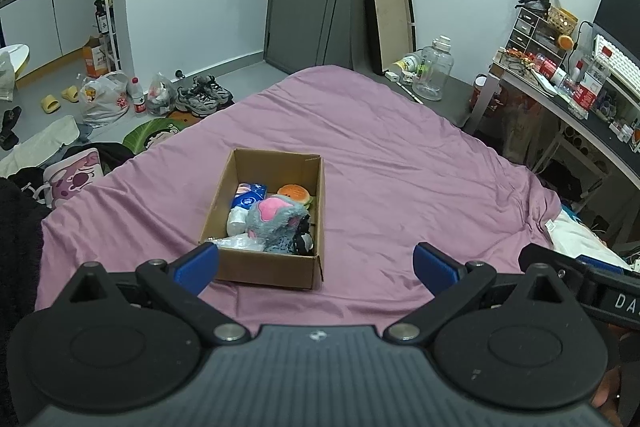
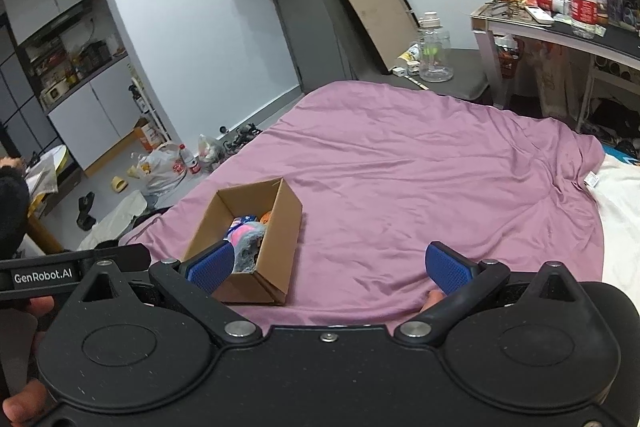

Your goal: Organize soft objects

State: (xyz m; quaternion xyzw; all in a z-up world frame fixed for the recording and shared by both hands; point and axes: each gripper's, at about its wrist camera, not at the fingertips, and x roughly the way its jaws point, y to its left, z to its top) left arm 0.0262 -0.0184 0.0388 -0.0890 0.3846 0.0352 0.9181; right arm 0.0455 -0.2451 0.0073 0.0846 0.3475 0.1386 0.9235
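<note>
A brown cardboard box (image 1: 224,203) stands on the purple bedsheet (image 1: 400,163). Inside lie a grey and pink plush toy (image 1: 276,223), an orange burger-shaped toy (image 1: 294,193), a blue packet (image 1: 250,201), a white roll (image 1: 237,221) and a small black and white toy (image 1: 305,239). My left gripper (image 1: 316,267) is open and empty, hovering just in front of the box. In the right wrist view the box (image 2: 280,227) sits to the left, with the plush (image 2: 248,239) showing inside. My right gripper (image 2: 330,267) is open and empty, above the sheet (image 2: 420,179) right of the box.
The floor left of the bed holds sneakers (image 1: 202,95), plastic bags (image 1: 104,99), a bottle (image 1: 138,95) and slippers (image 1: 50,103). A large clear jug (image 1: 434,67) and a leaning tray (image 1: 390,19) stand beyond the bed. A cluttered desk (image 1: 560,95) is at right.
</note>
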